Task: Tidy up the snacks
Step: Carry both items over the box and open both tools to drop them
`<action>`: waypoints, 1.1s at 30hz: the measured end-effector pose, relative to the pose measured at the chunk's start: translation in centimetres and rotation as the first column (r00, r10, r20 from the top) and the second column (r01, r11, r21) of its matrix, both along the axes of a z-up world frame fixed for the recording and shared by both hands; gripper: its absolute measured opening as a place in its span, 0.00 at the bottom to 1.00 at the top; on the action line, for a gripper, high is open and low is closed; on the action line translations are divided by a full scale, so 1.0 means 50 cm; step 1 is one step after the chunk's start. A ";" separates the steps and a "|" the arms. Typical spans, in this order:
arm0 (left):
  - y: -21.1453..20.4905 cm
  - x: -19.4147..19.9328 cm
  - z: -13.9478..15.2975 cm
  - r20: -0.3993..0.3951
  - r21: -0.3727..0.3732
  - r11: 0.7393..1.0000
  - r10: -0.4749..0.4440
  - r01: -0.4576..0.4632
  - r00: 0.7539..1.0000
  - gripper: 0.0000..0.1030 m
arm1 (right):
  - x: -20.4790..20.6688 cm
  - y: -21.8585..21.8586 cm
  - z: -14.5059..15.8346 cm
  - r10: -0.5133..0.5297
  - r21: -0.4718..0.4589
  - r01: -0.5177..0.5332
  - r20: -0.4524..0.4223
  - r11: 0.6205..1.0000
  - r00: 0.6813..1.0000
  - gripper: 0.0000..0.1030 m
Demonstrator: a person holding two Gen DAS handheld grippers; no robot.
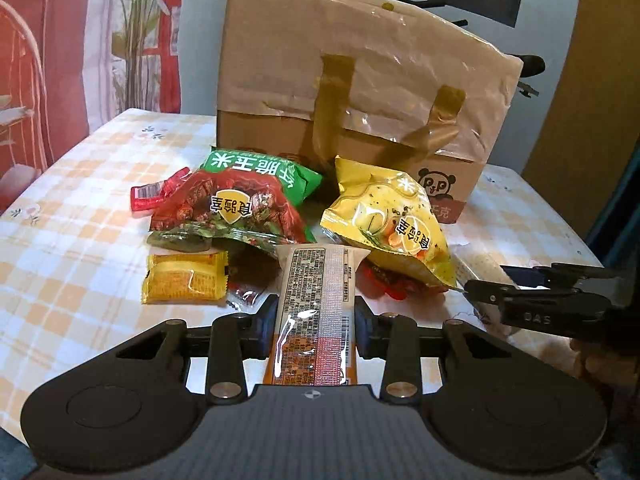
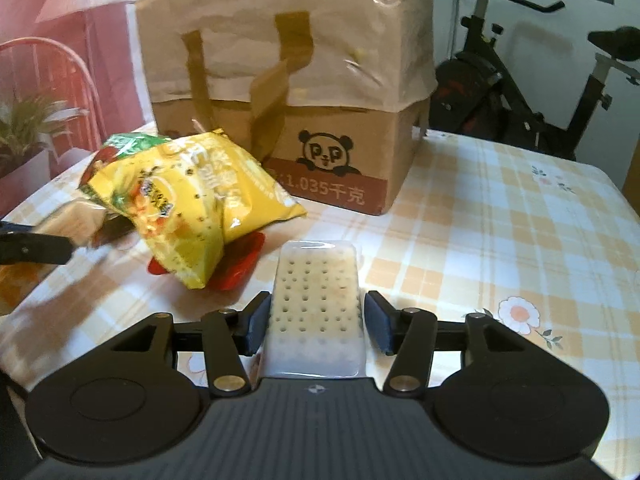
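Left gripper (image 1: 316, 322) is squeezing a long snack stick (image 1: 316, 304) between its two pads, so I have that one held tight; its far end pokes out over the pile in front of me. My right gripper (image 2: 316, 320) has a clear pack of crackers (image 2: 316, 300) sitting between its pads; the left pad looks like it touches the pack, but I see a thin gap at the right pad, so I think the grip is loose or letting go, though the view is too close to be sure.

Most of the job is still to do; the green and red chip bag (image 1: 244, 200), the yellow chip bag (image 1: 396, 220), the small orange pack (image 1: 186, 282) and some little red packs lie mixed up on the checked tablecloth (image 1: 80, 260). All of them sit just in front of the brown box (image 1: 352, 92) with the paper bag draped over it; from here I cannot see any snack inside it. The cracker pack lies to the right of the pile, near the yellow bag.
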State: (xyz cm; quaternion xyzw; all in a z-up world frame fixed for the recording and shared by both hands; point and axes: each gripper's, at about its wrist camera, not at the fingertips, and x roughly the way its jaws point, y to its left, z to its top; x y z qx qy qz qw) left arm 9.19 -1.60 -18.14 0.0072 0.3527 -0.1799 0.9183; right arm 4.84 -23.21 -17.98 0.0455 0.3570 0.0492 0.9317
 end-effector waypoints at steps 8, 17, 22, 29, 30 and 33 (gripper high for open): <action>0.026 -0.011 0.021 0.038 -0.018 0.998 0.057 -0.056 0.998 0.38 | 0.006 0.010 -0.004 0.016 -0.043 -0.016 0.002 0.999 1.000 0.49; 0.041 -0.005 0.029 0.054 -0.026 0.995 0.100 -0.099 0.993 0.38 | -0.011 0.013 0.003 0.020 -0.040 -0.018 0.045 0.999 0.999 0.48; 0.040 -0.010 0.034 0.085 -0.007 0.995 0.097 -0.097 0.992 0.38 | -0.016 0.003 0.006 0.001 -0.018 0.000 0.066 1.000 0.998 0.48; 0.046 -0.010 0.044 0.113 0.003 0.995 0.102 -0.103 0.988 0.38 | -0.023 -0.005 0.012 -0.001 0.009 0.000 0.088 1.000 0.996 0.48; 0.049 -0.008 0.051 0.122 0.004 0.994 0.106 -0.108 0.987 0.38 | -0.027 -0.008 0.015 -0.006 0.018 0.004 0.102 1.000 0.995 0.48; 0.064 0.001 0.077 0.142 -0.019 0.992 0.124 -0.122 0.982 0.38 | -0.040 -0.020 0.028 -0.027 0.051 0.020 0.141 0.999 0.990 0.48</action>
